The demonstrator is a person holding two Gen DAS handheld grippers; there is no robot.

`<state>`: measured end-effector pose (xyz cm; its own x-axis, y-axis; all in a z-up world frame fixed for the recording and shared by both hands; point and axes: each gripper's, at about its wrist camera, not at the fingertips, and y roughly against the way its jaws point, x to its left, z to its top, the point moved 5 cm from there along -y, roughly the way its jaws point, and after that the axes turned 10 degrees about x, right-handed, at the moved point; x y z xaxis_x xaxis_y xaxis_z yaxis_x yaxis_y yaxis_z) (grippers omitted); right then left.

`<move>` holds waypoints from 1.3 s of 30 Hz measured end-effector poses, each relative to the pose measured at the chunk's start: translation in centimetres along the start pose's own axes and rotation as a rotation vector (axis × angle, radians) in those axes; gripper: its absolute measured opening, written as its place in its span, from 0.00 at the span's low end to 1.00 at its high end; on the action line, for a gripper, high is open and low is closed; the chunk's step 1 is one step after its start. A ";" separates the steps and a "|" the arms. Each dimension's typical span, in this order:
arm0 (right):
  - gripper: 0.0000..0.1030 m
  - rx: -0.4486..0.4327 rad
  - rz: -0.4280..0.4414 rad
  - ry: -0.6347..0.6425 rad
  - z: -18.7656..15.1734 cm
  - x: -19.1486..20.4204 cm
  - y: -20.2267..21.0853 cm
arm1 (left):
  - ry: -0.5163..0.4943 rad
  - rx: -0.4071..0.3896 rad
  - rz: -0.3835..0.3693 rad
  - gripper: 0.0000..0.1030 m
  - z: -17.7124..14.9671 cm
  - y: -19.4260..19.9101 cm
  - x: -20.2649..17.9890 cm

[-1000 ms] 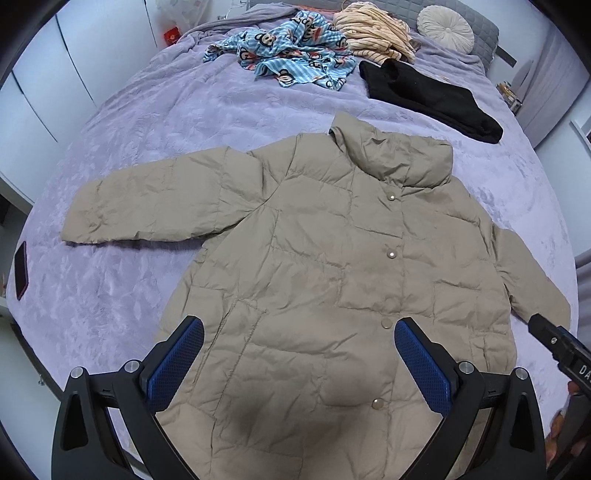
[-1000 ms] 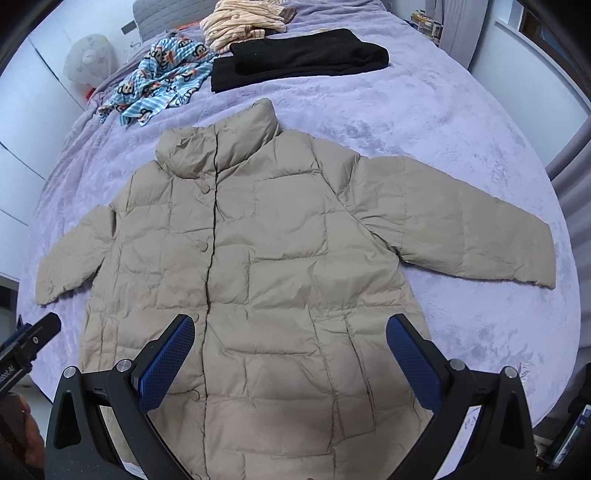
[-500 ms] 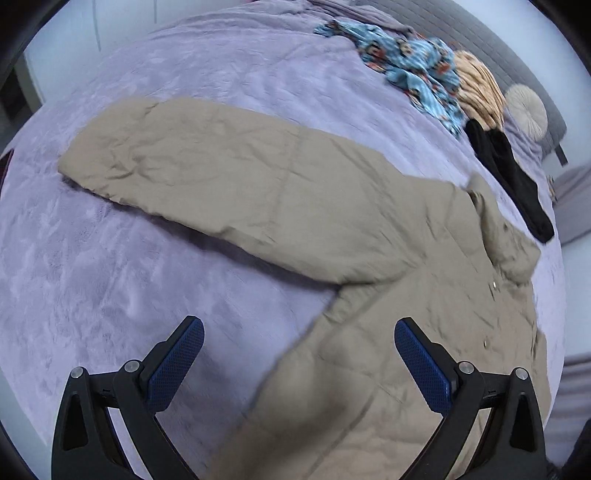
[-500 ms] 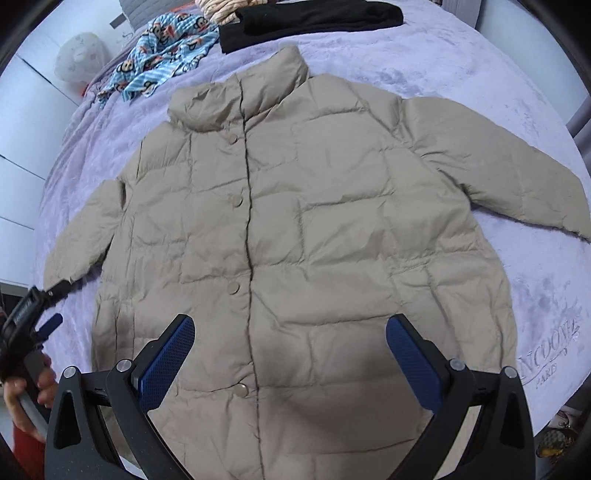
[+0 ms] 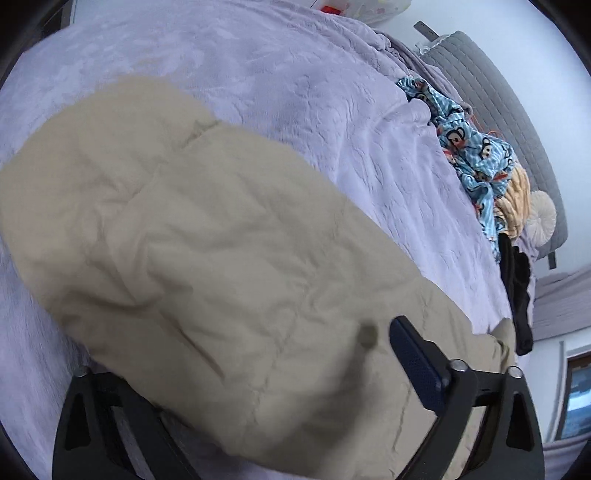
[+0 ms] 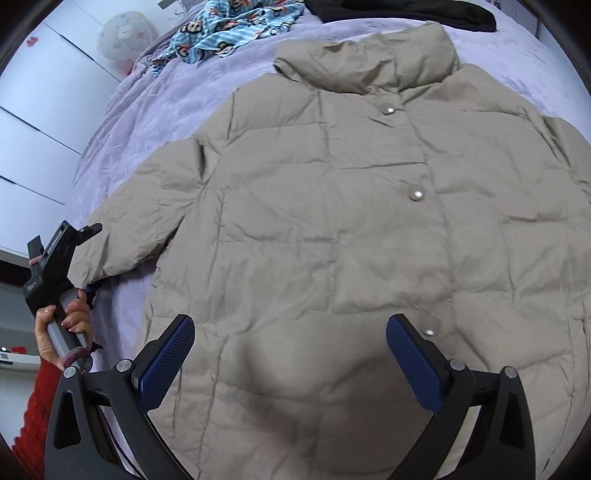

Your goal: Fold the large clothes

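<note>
One bed (image 6: 155,110), covered in lavender plush, carries everything you are working on. Your beige puffer jacket (image 6: 351,221) lies flat and face up across it, snaps closed, collar toward the headboard. Beyond the collar sit a blue cartoon-print garment (image 6: 229,26) and a black garment (image 6: 406,11), both well apart from the jacket's sleeves. Your right gripper (image 6: 290,363) hovers over the lower front of the jacket, jaws wide, with the placket and a snap just beside its right finger. Your left gripper (image 6: 61,254) is at the cuff of the jacket's sleeve (image 5: 207,258); in its own view the sleeve lies between the jaws, covering the left finger, and you cannot tell whether they have closed on it.
</note>
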<state>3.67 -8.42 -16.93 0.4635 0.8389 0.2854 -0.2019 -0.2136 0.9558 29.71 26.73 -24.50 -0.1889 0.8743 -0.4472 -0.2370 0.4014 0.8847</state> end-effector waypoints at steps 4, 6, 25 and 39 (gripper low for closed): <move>1.00 -0.021 0.050 0.018 2.1 2.5 -1.0 | -0.048 0.021 -0.017 0.12 2.4 -0.8 -0.5; 1.00 -0.042 0.066 0.025 3.2 3.9 -1.4 | -0.079 -0.027 0.005 0.09 2.7 0.8 -1.0; 0.09 0.142 0.437 0.013 6.5 9.0 -9.4 | -0.883 -0.273 -0.042 0.09 -10.8 10.9 -27.2; 0.09 -0.035 0.080 -0.185 1.0 -15.3 3.8 | -1.320 -0.032 0.271 0.10 -31.1 -7.2 -34.2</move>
<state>-3.31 -22.62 -17.64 0.5944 0.7130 0.3718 -0.2730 -0.2560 0.9273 8.26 -14.55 -19.65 0.8142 0.5391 0.2156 -0.3640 0.1847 0.9129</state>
